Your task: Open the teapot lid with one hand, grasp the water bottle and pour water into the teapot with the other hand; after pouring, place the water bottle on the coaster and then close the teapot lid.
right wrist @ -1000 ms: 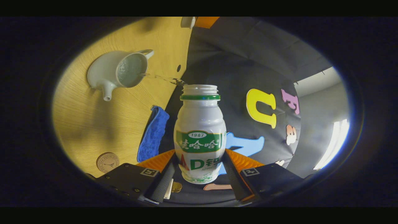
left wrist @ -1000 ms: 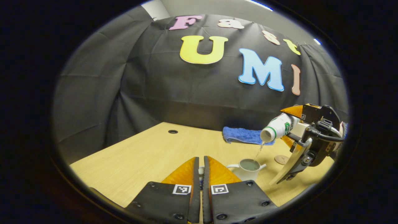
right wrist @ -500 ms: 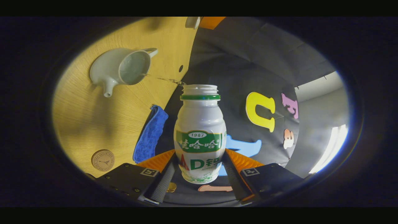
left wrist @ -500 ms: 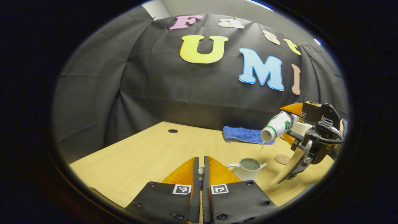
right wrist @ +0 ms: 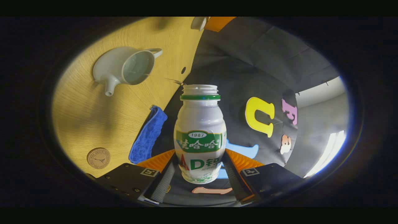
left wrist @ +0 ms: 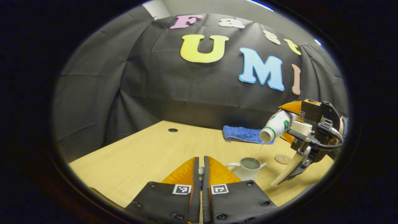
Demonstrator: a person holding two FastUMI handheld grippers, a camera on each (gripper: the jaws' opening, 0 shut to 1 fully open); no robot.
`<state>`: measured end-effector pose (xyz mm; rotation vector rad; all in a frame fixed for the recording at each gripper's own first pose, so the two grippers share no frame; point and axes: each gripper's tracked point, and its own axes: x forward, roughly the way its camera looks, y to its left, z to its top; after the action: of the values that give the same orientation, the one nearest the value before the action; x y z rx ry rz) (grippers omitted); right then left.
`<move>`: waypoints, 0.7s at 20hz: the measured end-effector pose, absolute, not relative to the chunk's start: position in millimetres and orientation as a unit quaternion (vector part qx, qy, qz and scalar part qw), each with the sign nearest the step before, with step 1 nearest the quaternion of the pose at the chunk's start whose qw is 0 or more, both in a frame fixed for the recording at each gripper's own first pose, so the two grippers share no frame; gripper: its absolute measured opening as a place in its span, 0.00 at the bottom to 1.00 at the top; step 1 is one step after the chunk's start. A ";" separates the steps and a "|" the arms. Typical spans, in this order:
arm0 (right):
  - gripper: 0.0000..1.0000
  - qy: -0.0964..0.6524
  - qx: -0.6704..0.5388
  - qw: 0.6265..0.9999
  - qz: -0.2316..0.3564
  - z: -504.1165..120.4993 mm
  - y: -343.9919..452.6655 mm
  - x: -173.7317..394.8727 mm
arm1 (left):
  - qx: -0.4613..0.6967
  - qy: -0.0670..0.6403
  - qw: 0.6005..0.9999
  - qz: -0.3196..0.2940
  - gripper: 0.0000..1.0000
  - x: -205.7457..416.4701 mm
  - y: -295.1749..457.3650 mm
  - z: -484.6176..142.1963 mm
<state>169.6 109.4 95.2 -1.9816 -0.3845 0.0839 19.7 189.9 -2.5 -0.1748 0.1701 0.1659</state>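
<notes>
The right gripper [right wrist: 199, 169] fingers clamp the tilted bottle [right wrist: 200, 133], a thin stream falling into the open teapot [left wrist: 247, 168], lower right. Drift risks wetting the tabletop [left wrist: 149, 152]. Left gripper [left wrist: 199, 174] fingers pinch the lid [left wrist: 201, 170].

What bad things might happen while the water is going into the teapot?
1. The stream from the tilted water bottle is thin and enters near the rim of the teapot; a wobble of the right gripper might spill water on the table.
2. The teapot already holds water, so it may overflow.
3. The left gripper might drop the lid.
</notes>
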 end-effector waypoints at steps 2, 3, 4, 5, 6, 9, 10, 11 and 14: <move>0.81 -0.167 -0.836 0.522 0.037 96.0 110.8 168.2 | -0.087 0.085 0.989 0.081 0.13 20.1 189.6 -2.4; 0.81 -0.171 -0.838 0.517 0.037 96.6 112.0 167.9 | -0.087 0.084 0.989 0.081 0.13 19.9 189.4 -4.2; 0.81 -0.174 -0.840 0.512 0.038 96.8 112.8 166.9 | -0.086 0.084 0.989 0.081 0.13 20.7 189.2 -4.2; 0.81 -0.177 -0.842 0.508 0.039 97.3 114.0 167.3 | -0.086 0.084 0.989 0.080 0.13 20.4 188.2 -4.5; 0.81 -0.179 -0.845 0.503 0.040 96.8 114.2 166.1 | -0.086 0.084 0.989 0.080 0.13 20.7 188.4 -4.5; 0.81 -0.190 -0.851 0.488 0.042 97.7 118.1 164.3 | -0.087 0.084 0.989 0.080 0.13 22.4 187.4 -5.7; 0.81 -0.195 -0.854 0.481 0.042 97.9 119.4 162.8 | -0.087 0.085 0.989 0.080 0.13 22.6 187.5 -5.0; 0.81 -0.201 -0.857 0.473 0.042 99.0 121.5 162.0 | -0.087 0.085 0.989 0.080 0.13 22.8 187.2 -6.1; 0.81 -0.215 -0.864 0.453 0.041 101.3 125.8 158.3 | -0.087 0.086 0.989 0.079 0.13 22.2 187.0 -6.4</move>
<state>158.3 125.8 101.3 -2.1347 -0.5299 0.1004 22.2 187.0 -6.4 -0.1739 0.1723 0.1592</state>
